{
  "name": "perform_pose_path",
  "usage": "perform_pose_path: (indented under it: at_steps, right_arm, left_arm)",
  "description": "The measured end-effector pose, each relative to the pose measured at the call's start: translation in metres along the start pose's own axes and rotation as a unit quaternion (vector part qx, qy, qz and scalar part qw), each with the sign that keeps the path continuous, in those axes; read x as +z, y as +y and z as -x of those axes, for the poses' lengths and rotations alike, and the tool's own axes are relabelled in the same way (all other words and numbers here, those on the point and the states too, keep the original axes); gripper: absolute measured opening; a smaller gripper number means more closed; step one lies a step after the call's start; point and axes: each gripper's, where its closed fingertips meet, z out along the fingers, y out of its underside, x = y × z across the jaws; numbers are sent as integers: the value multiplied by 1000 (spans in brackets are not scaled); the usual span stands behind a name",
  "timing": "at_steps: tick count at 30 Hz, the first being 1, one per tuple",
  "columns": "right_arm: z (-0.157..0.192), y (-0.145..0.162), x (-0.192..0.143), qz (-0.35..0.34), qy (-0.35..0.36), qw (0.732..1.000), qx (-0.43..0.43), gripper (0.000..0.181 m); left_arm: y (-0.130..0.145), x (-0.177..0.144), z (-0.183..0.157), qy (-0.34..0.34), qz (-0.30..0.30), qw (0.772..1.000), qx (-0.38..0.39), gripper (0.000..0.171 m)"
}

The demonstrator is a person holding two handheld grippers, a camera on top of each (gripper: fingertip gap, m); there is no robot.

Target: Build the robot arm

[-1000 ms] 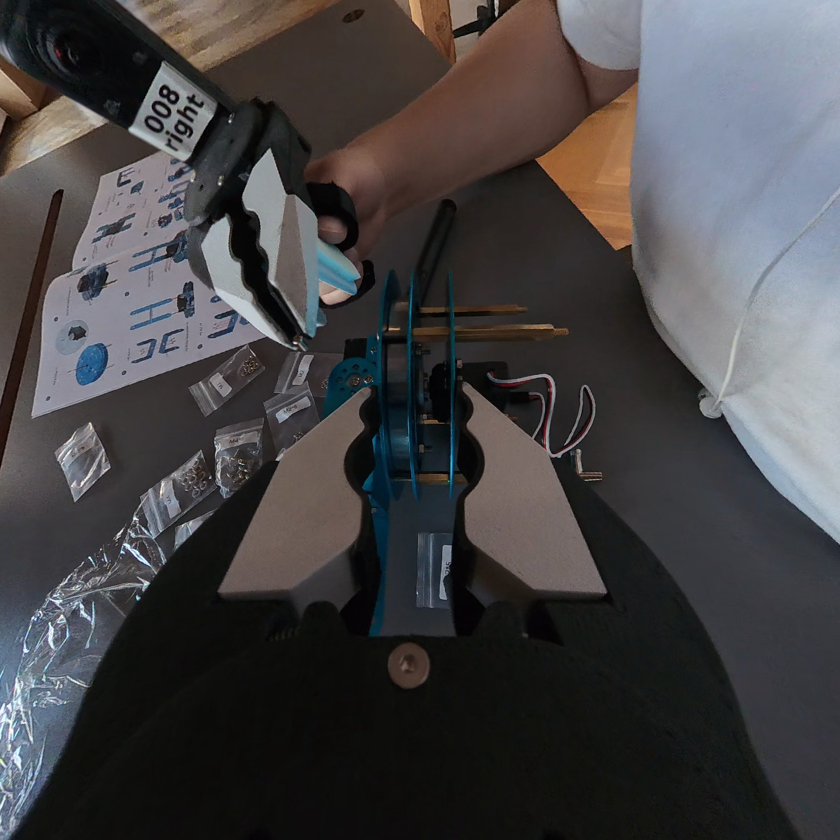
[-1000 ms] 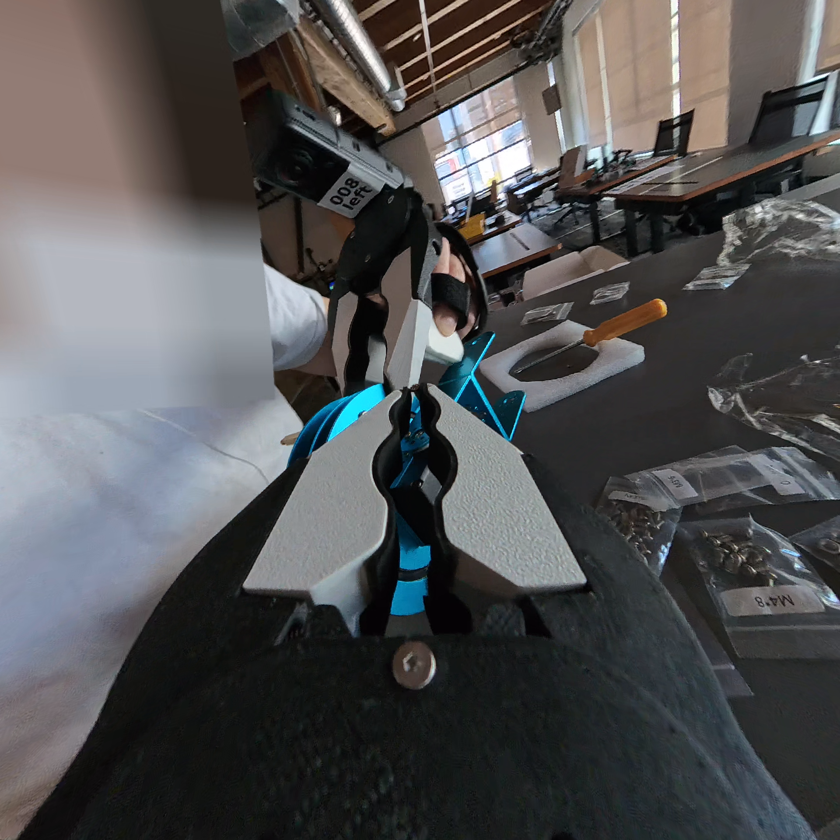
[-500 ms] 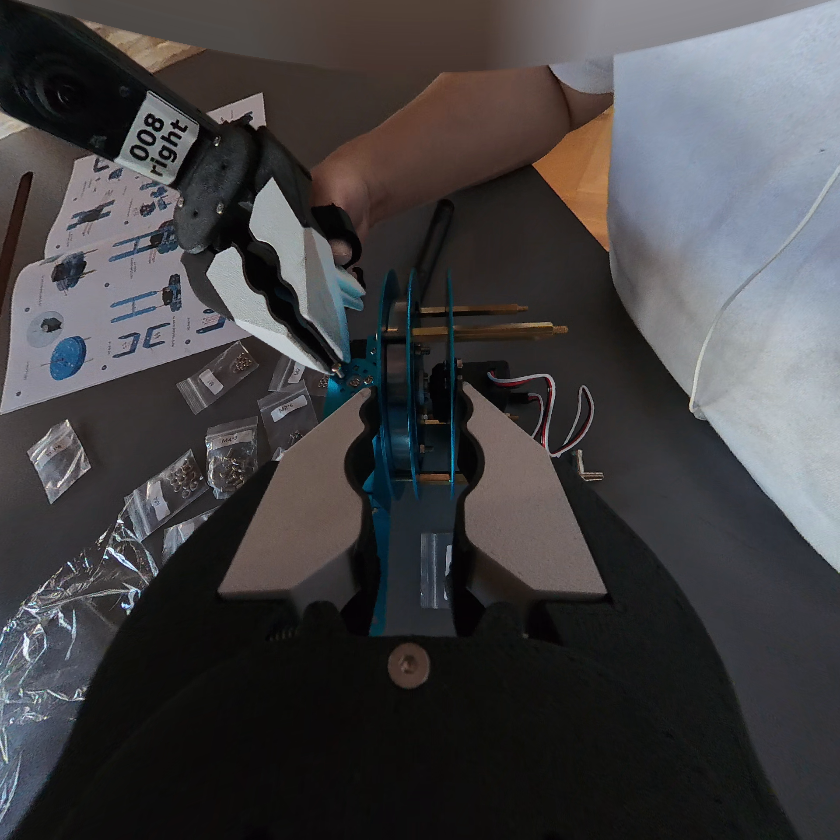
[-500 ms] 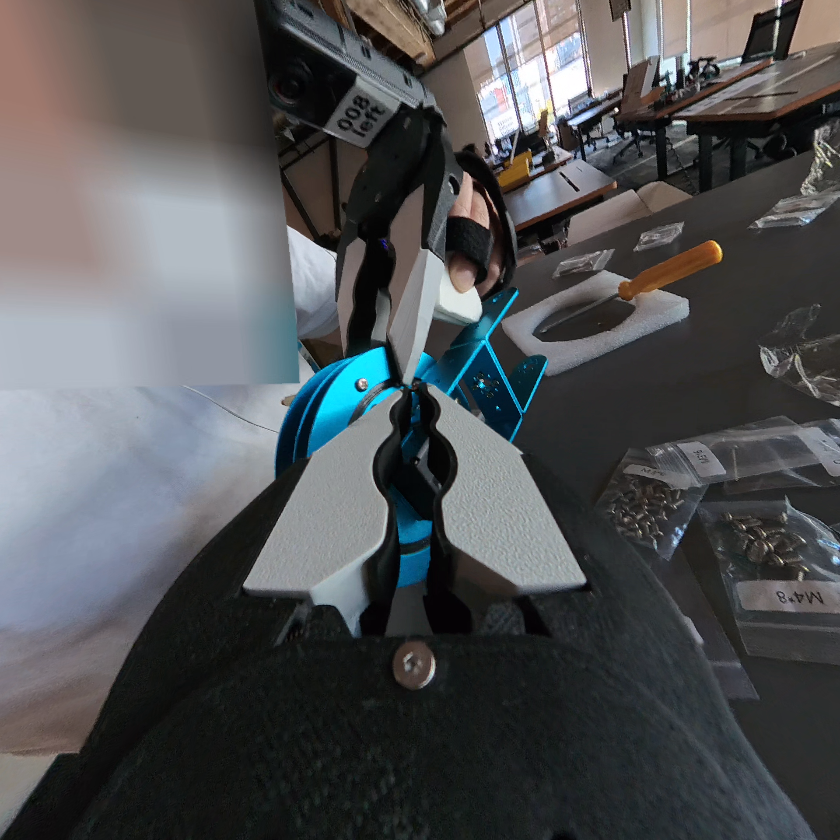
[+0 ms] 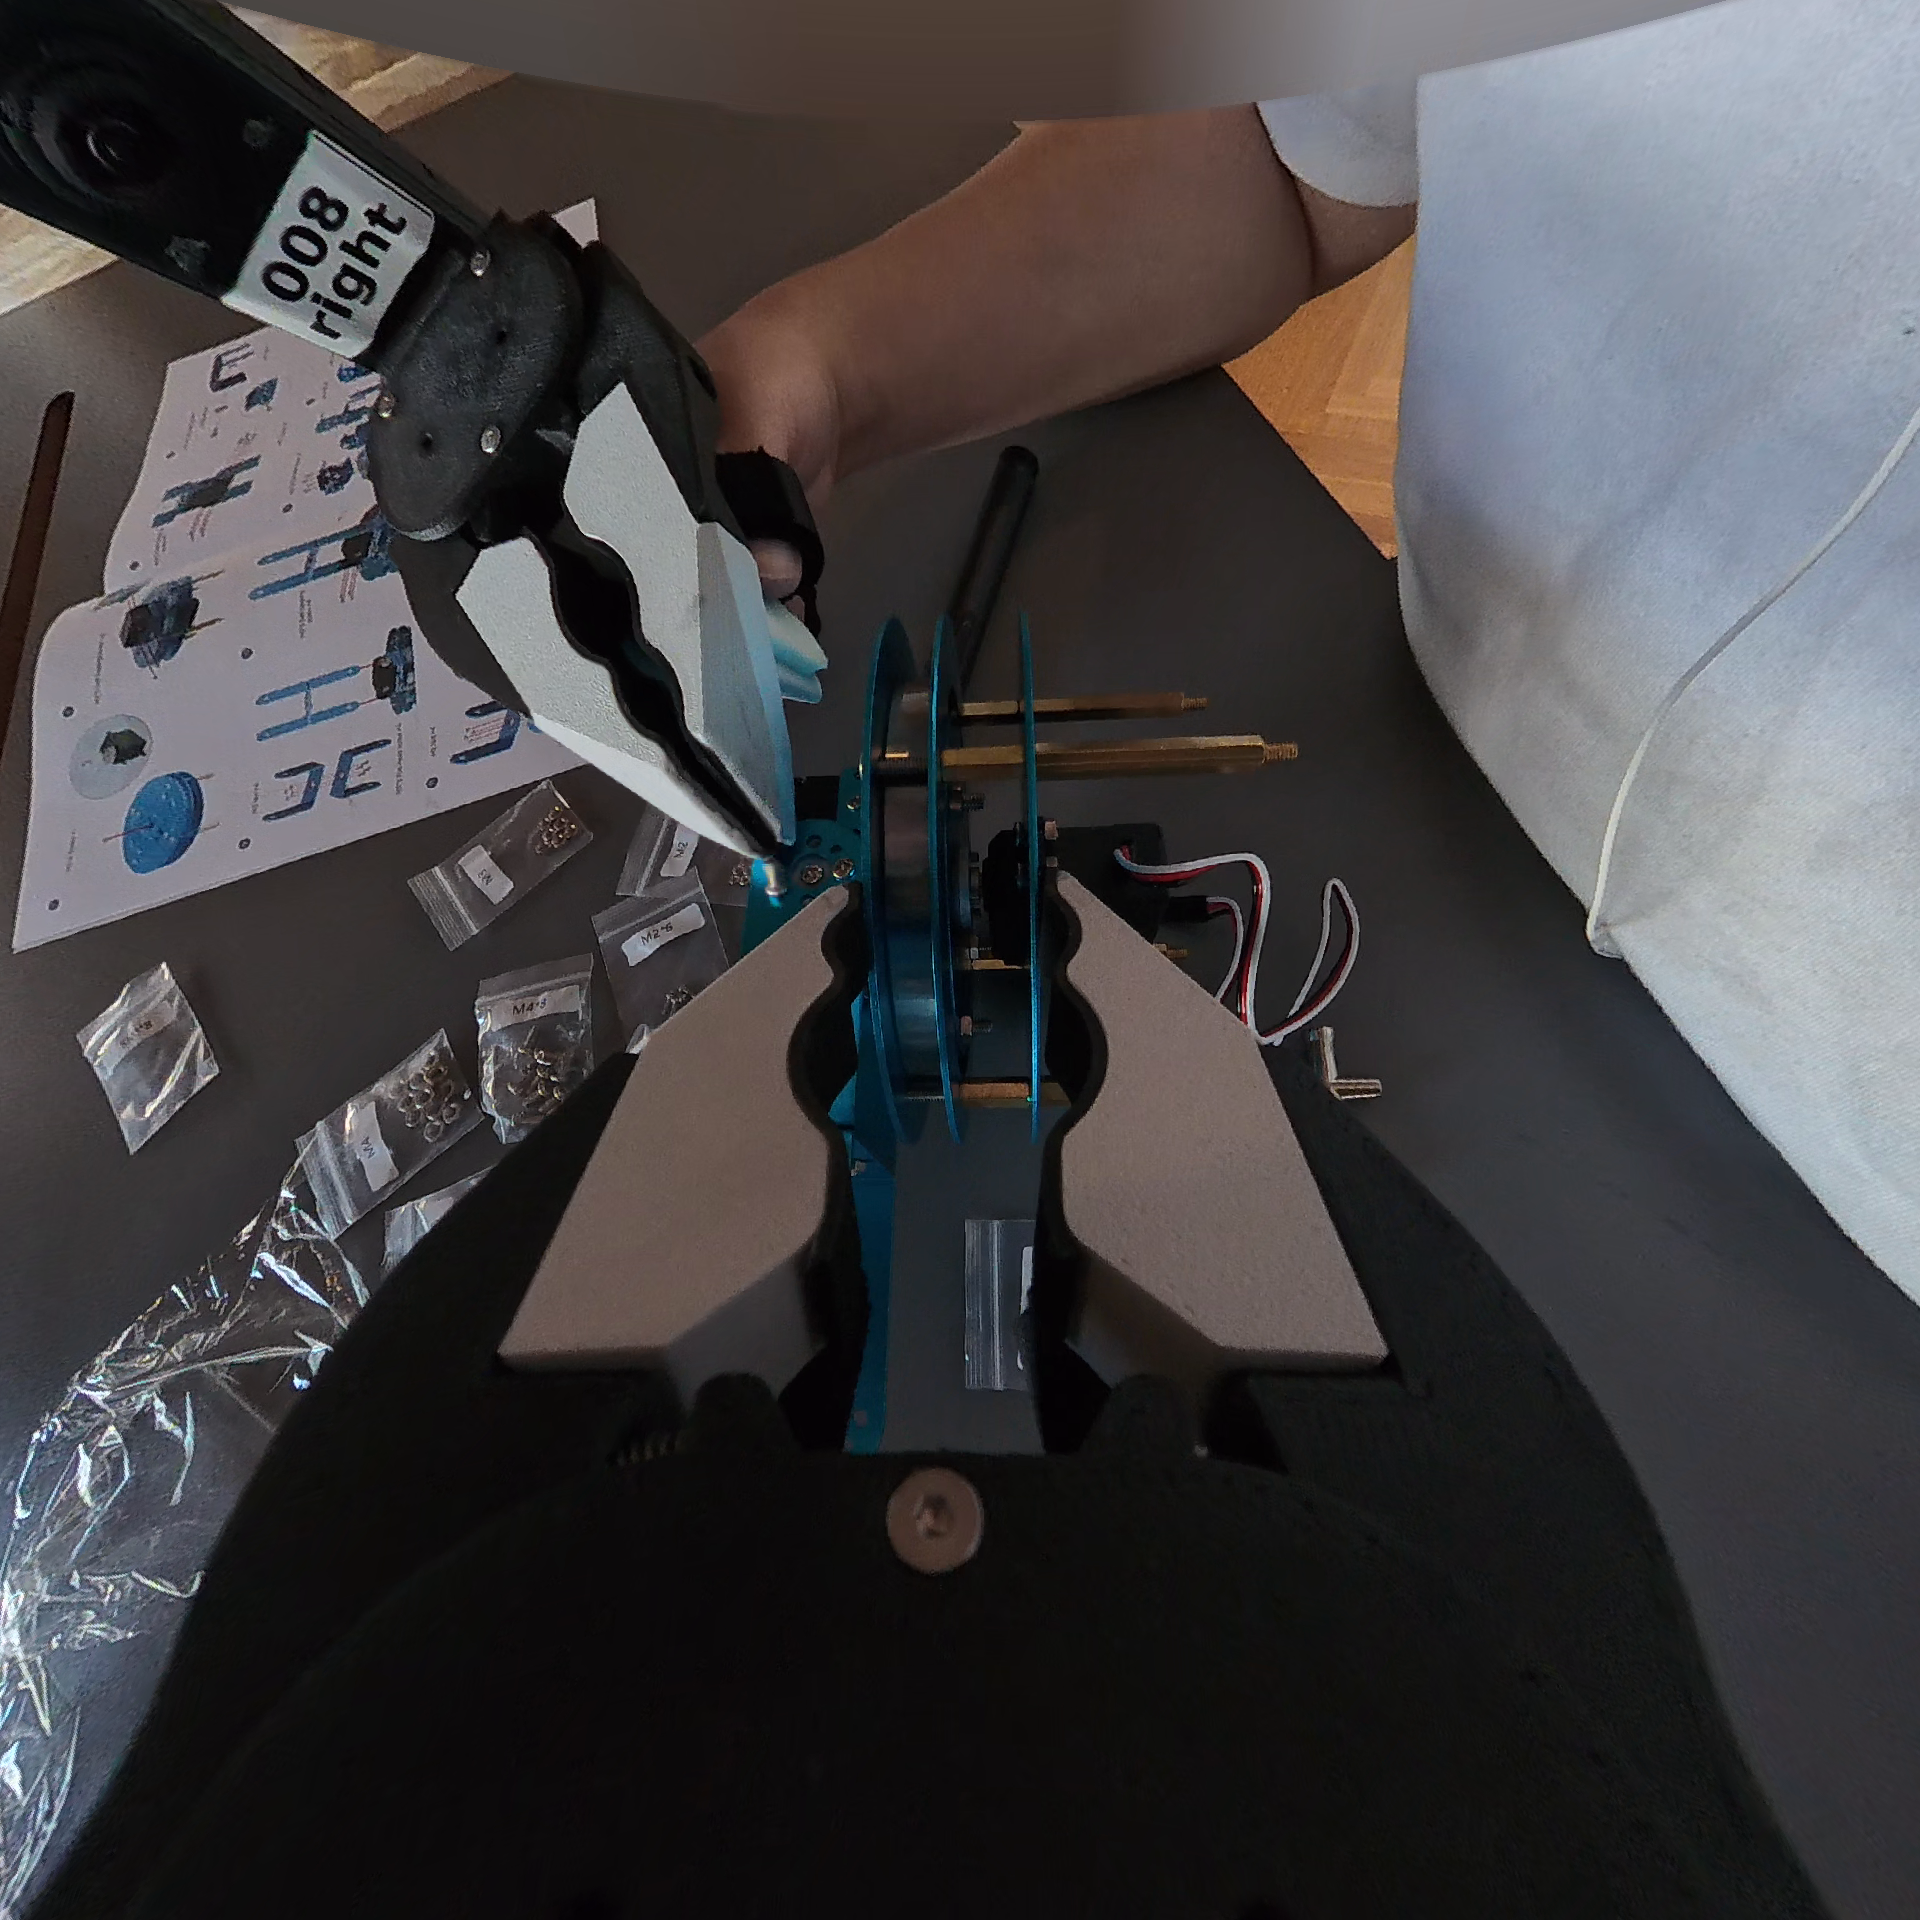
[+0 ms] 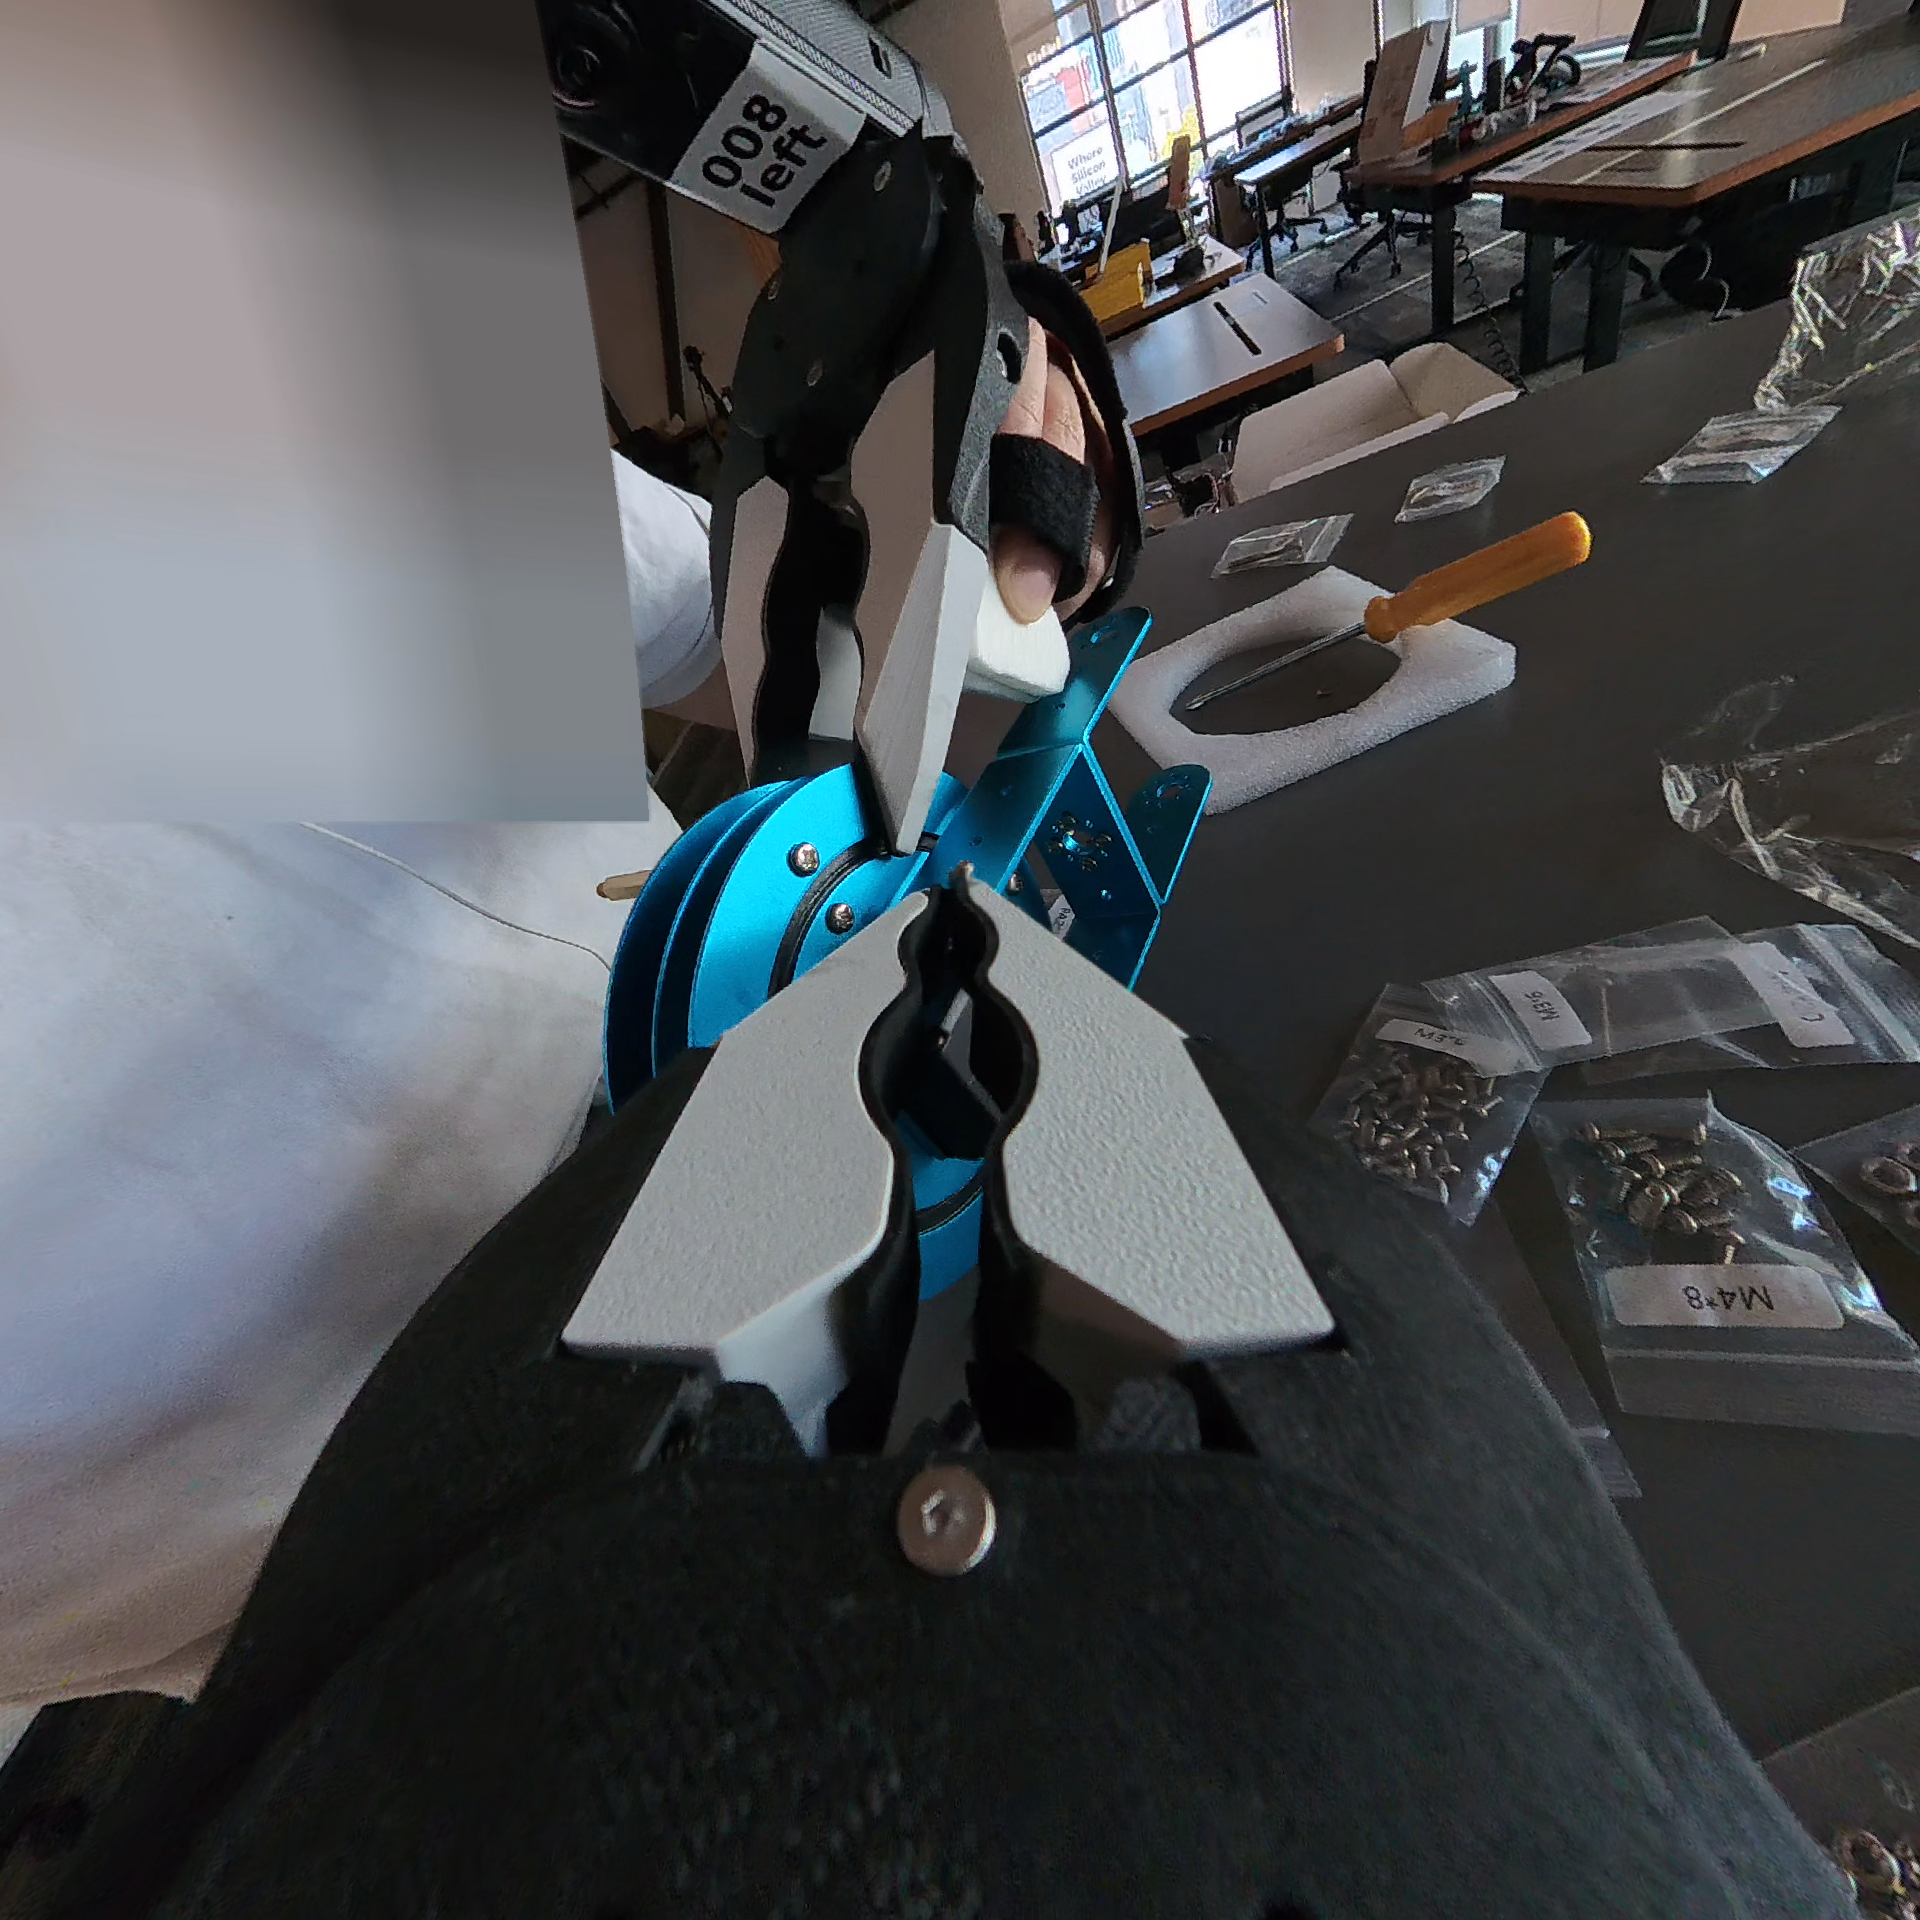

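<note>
Dark table [image 5: 1558, 1195]: left hand-held gripper [image 5: 954, 914] clamps blue disc assembly [image 5: 940, 935]; right hand-held gripper [image 6: 961, 883] pinches a screw [image 5: 774, 881]

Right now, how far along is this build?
Done: blue discs joined by brass standoffs. In hand: left gripper clamps the discs; right gripper pinches a small screw at the blue bracket. Left: screw bags hold hardware, screwdriver rests on foam.
</note>
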Motion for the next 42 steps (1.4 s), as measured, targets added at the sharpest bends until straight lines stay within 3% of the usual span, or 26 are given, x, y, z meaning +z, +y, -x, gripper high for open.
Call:
perform_pose_path:
  at_steps: [14, 23, 30, 42]
  right_arm:
    - [3, -4, -8, -28, 15, 999, -20, 0]
    - [16, -13, -8, -14, 9, 993, -120, 12]
    - [14, -6, -1, 93, -34, 979, -175, 16]
    - [15, 4, 17, 177, -141, 960, -163, 15]
  left_arm:
    - [1, -2, -4, -4, -5, 1000, 16, 32]
    - [1, -2, -7, -4, 1, 1000, 29, 31]
    - [-1, -1, -5, -4, -6, 999, 35, 31]
    - [-3, 0, -7, -11, -9, 999, 52, 31]
